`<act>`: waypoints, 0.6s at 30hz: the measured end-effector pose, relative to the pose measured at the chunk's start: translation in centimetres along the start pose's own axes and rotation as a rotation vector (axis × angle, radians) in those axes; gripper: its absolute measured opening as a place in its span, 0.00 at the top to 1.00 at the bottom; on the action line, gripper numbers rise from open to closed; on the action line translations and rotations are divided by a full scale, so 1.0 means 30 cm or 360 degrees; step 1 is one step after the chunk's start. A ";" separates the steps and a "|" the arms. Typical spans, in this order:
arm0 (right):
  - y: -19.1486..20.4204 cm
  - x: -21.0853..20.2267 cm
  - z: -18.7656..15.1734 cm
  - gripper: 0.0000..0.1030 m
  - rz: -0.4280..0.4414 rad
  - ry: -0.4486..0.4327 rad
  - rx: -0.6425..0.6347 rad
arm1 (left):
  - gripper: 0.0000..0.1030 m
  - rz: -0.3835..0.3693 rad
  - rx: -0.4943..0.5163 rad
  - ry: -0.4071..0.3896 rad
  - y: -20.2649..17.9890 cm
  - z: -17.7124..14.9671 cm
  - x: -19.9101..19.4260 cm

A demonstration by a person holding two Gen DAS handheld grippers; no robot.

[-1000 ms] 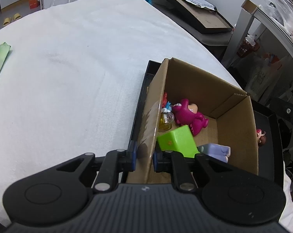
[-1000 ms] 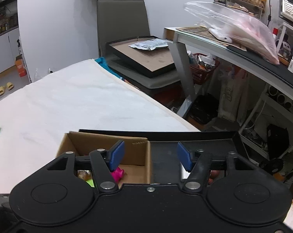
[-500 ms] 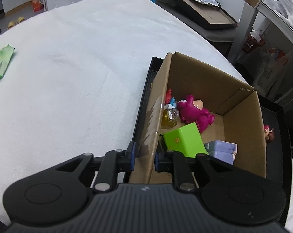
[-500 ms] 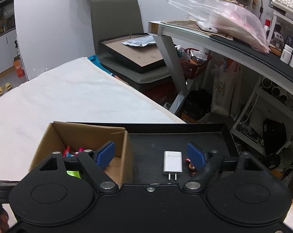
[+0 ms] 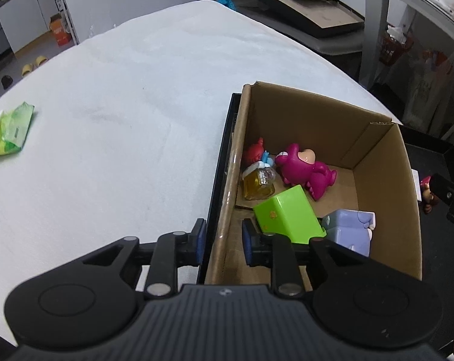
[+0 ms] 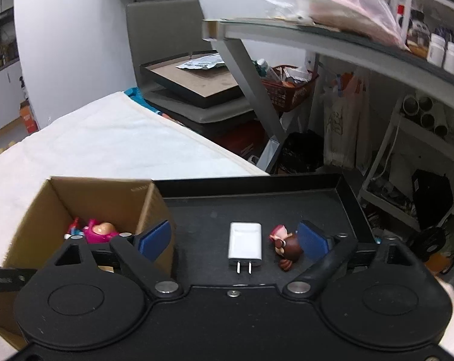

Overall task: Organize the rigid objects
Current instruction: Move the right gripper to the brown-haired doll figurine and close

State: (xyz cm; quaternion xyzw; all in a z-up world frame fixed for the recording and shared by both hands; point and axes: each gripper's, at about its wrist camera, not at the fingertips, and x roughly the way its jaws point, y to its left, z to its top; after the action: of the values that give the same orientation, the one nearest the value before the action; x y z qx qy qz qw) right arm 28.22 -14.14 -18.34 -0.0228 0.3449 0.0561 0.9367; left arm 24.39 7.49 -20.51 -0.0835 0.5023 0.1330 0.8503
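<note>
White cloth covers the bench. On it, a black tray carries a cardboard box of toys. Left gripper straddles the box wall, slightly apart; right gripper gapes wide over a charger and figurine.

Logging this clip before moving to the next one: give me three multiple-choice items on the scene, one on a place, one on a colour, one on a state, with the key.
1. Where does the white charger lie?
A. in the cardboard box
B. on the black tray beside the box
C. on the white cloth

2. What colour is the block nearest the left tool inside the cardboard box?
A. green
B. orange
C. grey

3. How is the right tool?
A. shut on the charger
B. shut on the figurine
C. open, holding nothing

Key: 1 B, the charger rests on the black tray floor next to the figurine; 2 A, the block is bright green; 3 C, its fingers stand wide apart on either side of charger and figurine.
</note>
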 end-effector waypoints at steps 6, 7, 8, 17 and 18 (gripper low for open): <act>-0.032 0.023 -0.007 0.02 0.0064 -0.0051 0.0062 | 0.71 0.0062 0.0034 -0.0051 -0.027 0.039 -0.021; -0.037 0.030 -0.009 0.01 0.0067 -0.0052 0.0066 | 0.71 0.0072 0.0042 -0.0062 -0.031 0.043 -0.026; -0.042 0.040 -0.013 0.01 0.0064 -0.0047 0.0065 | 0.71 0.0084 0.0050 -0.0067 -0.033 0.048 -0.028; -0.103 0.117 -0.028 0.01 0.0050 0.0032 0.0165 | 0.62 0.0157 0.0027 -0.0015 -0.061 0.070 -0.008; -0.113 0.119 -0.028 0.01 0.0058 0.0021 0.0181 | 0.60 0.0160 0.0044 -0.0012 -0.068 0.072 -0.007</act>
State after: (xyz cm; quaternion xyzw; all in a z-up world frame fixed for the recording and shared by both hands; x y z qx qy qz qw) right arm 30.80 -17.24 -21.28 0.0364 0.3542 0.0533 0.9329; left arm 26.73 6.13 -19.25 -0.0459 0.5044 0.1690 0.8455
